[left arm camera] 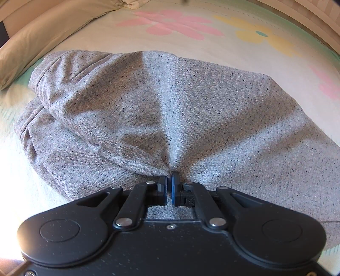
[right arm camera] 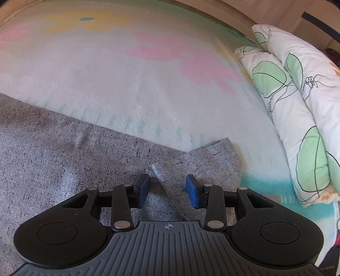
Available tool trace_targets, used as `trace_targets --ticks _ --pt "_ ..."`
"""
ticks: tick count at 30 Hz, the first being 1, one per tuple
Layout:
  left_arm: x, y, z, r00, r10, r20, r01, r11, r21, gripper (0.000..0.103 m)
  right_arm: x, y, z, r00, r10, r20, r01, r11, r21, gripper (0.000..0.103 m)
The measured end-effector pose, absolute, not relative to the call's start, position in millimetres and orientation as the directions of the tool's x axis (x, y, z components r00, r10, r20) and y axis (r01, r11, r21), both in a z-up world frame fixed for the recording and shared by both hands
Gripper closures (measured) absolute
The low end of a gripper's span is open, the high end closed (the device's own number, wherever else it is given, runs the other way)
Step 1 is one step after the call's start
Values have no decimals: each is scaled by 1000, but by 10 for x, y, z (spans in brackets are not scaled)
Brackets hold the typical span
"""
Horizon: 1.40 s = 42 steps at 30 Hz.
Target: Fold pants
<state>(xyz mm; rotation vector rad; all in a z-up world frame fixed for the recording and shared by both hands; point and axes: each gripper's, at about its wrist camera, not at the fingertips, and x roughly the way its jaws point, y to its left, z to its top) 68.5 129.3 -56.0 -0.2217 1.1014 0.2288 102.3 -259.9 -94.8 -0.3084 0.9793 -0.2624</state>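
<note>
Grey speckled pants (left arm camera: 170, 110) lie on a flowered bedspread (left arm camera: 191, 27). My left gripper (left arm camera: 169, 180) is shut on a pinch of the pants' fabric and lifts it into a tent-like ridge that runs away from the jaws. A folded layer with the gathered waistband lies at the left. In the right wrist view the pants (right arm camera: 53, 152) fill the lower left, and a cuff end (right arm camera: 204, 161) lies folded over just beyond my right gripper (right arm camera: 167, 189). That gripper is open, its blue pads apart above the cloth, holding nothing.
A beige pillow (left arm camera: 42, 31) lies along the bed's left edge. Two white pillows with green leaf print (right arm camera: 297, 102) lie at the right. The wooden bed frame (left arm camera: 308, 19) runs along the far side.
</note>
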Motion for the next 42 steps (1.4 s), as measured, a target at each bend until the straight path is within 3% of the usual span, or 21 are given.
trace_targets --ticks 1,3,11,15,18,22,24,29,31,42 --pt "684 1294 -561 434 72 -898 -292 954 -64 98 1018 -2607 -943 532 -353 -769 79 926 -370 93" --pt "677 1303 -554 436 70 -897 -290 955 -67 98 1004 -2652 -883 530 -333 -780 94 937 -336 97" --pt "608 1353 -412 469 52 -882 -292 951 -99 99 604 -3458 -177 592 -274 -758 356 933 -59 99" --pt "550 1386 -314 496 46 -867 -283 953 -111 99 210 -4010 -53 562 -353 -748 500 866 -33 99" --pt "510 1404 -299 500 45 -865 -282 953 -114 99 25 -4379 -150 525 -310 -793 580 812 67 100" --pt "473 1379 -262 509 60 -859 -285 953 -102 99 -54 -4502 -226 481 -367 -796 609 793 2 103" --pt "449 1373 -232 515 65 -855 -288 952 -102 99 -86 -4578 -227 489 -329 -808 615 787 51 103" --pt "414 1317 -197 528 78 -846 -294 951 -96 99 -102 -4711 -282 508 -222 -832 613 772 169 98" --pt "412 1308 -214 525 83 -847 -296 951 -90 99 -61 -4747 -338 500 -206 -841 619 765 180 78" --pt "506 1274 -354 492 92 -866 -300 951 -70 99 160 -4847 -684 421 -130 -898 620 764 180 74"
